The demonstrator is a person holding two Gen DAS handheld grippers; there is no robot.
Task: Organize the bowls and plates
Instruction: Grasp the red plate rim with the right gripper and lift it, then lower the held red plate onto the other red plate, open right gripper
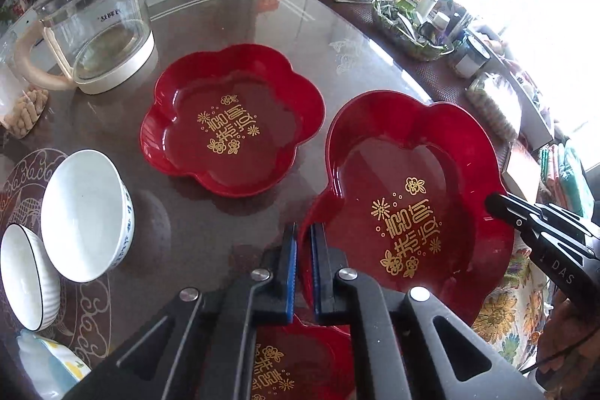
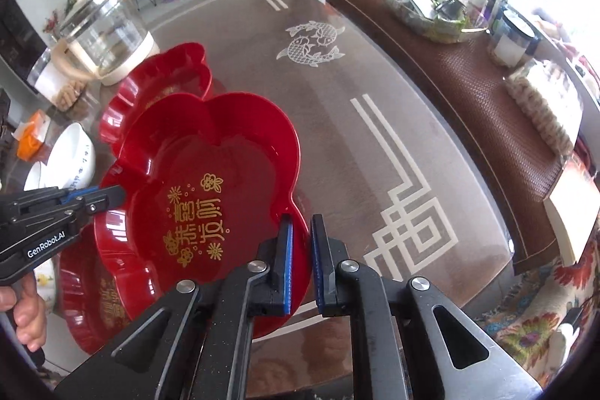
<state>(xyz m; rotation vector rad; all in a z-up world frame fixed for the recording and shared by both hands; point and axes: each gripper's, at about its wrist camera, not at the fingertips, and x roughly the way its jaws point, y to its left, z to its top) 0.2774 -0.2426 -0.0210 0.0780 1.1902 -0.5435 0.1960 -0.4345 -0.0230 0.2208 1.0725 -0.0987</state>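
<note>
I have the glossy red flower-shaped plate [image 1: 420, 208] lifted off the glass table [image 2: 375, 145], tilted, held from both sides. My left gripper [image 1: 303, 231] has its blue-padded jaws pinching the plate's scalloped rim on one edge; my right gripper [image 2: 302, 223] pinches the opposite rim the same way, jaws nearly together on the thin wall. Gold characters and small blossoms are printed on its flat, shiny base. A second red plate [image 1: 232, 119] of the same lobed shape lies flat on the table beyond, and a third red plate [image 1: 296, 358] sits directly beneath the held one. To my left stand a smooth white porcelain bowl [image 1: 82, 216] with blue marks and a ribbed white bowl [image 1: 26, 280], just beside each other. A clear glass kettle [image 1: 93, 25] with a cream base stands farther back.
</note>
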